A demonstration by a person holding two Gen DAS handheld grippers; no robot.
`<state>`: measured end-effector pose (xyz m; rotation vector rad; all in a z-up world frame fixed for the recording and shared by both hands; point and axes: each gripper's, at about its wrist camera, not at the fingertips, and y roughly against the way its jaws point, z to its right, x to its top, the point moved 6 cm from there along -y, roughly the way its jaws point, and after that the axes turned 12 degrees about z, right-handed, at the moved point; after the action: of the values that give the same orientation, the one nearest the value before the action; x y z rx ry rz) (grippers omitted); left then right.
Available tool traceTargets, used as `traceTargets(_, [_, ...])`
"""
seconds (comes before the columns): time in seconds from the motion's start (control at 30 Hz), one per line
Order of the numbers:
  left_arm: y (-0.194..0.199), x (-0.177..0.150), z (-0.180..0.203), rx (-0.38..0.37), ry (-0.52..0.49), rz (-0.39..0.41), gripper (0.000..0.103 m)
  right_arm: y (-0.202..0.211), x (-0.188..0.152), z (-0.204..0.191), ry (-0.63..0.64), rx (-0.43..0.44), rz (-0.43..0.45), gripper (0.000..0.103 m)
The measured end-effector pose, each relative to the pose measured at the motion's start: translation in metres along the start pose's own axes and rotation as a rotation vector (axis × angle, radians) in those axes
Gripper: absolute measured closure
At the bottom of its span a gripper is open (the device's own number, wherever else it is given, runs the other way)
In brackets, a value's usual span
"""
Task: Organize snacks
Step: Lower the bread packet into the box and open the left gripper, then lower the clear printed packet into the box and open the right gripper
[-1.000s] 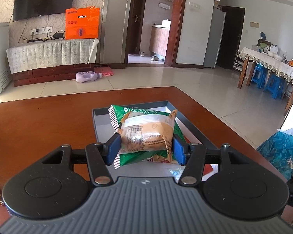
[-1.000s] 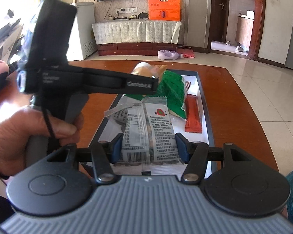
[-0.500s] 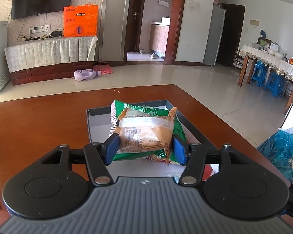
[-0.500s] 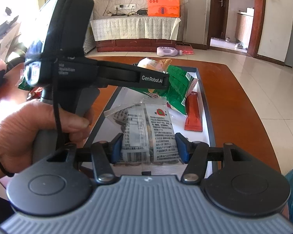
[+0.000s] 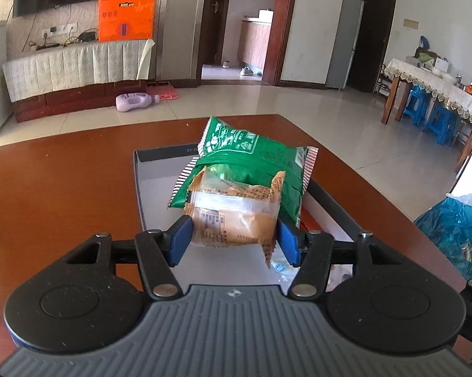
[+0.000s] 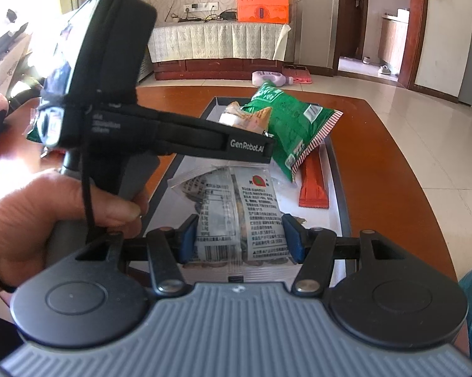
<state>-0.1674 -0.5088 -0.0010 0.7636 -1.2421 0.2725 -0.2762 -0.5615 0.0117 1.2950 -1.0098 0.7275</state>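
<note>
Centre frame in the left wrist view, the left gripper (image 5: 234, 238) has its blue pads pinched on a tan snack packet (image 5: 233, 216), and a green bag (image 5: 251, 163) rides on top of it above the grey tray (image 5: 154, 188). In the right wrist view, low centre, the right gripper (image 6: 240, 240) is clamped on a clear packet (image 6: 236, 213) over the tray, an orange stick pack (image 6: 314, 182) lying at mid right. These look light, soft, crinkly and slippery, so a mid-body pinch seems safest, and that perched green bag could well slide off.

blue plastic bag (image 5: 456, 232) cut off by the right edge.
</note>
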Motion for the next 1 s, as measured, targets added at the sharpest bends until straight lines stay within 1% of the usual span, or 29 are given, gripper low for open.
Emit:
traceTargets(0.2, [0.005, -0.001, 0.0, 0.013, -0.011, 0.008, 0.034, -0.002, -0.001, 0.001, 0.003, 0.005, -0.002, 0.044])
traceTargets(0.33, [0.012, 0.003, 0.005, 0.014, -0.031, 0.033, 0.026, -0.003, -0.003, 0.002, 0.003, 0.005, -0.003, 0.044])
traceTargets(0.5, [0.023, 0.007, 0.009, 0.006, -0.068, 0.054, 0.023, -0.005, -0.004, 0.002, 0.003, 0.006, -0.001, 0.044])
traceTargets(0.63, [0.032, 0.008, 0.002, 0.018, -0.061, 0.059, 0.021, -0.007, -0.006, 0.004, -0.001, -0.002, 0.003, 0.044])
traceTargets(0.8, [0.04, 0.004, -0.01, 0.04, -0.049, 0.049, 0.02, -0.011, -0.009, 0.006, -0.014, -0.024, -0.003, 0.044])
traceTargets(1.0, [0.048, 0.005, -0.011, 0.036, -0.051, 0.052, 0.019, -0.016, -0.007, 0.001, 0.0, -0.043, 0.004, 0.043])
